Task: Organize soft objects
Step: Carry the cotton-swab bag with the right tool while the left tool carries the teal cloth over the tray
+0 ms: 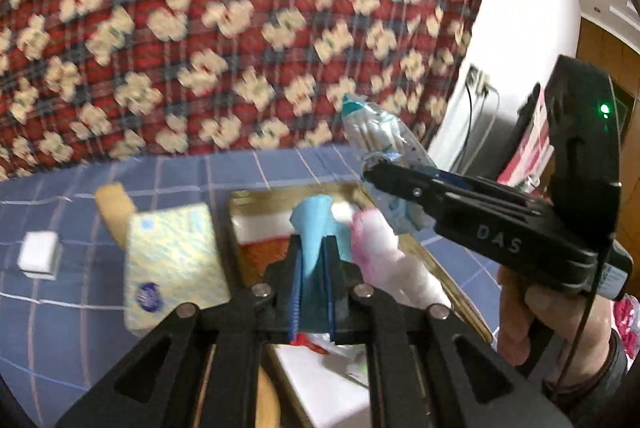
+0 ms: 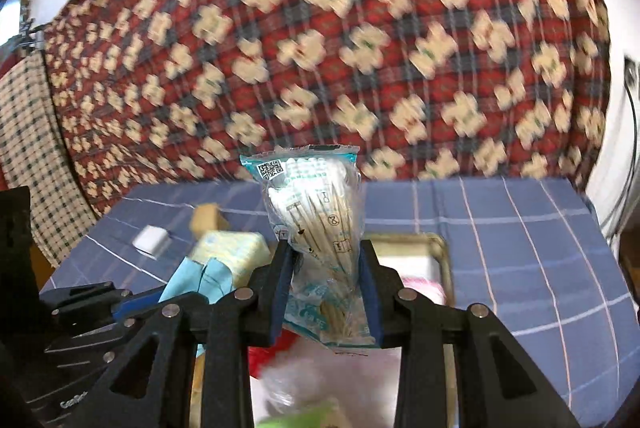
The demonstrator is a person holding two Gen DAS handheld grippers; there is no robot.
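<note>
cotton-swab packet [image 2: 316, 228] sits clamped in our right gripper [image 2: 326, 264], blue cloth [image 1: 314, 228] pinched tight in our left gripper [image 1: 314, 252], both lifted over the tray [image 1: 256, 198] for sorting.

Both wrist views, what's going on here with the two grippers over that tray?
A person holds a gripper in each hand above a blue checked tablecloth. The left gripper is shut on a light blue cloth. The right gripper is clamped on a clear bag of cotton swabs, lifted off the table. Below them sits a tray holding white and pink soft things. A tissue pack lies beside the tray.
</note>
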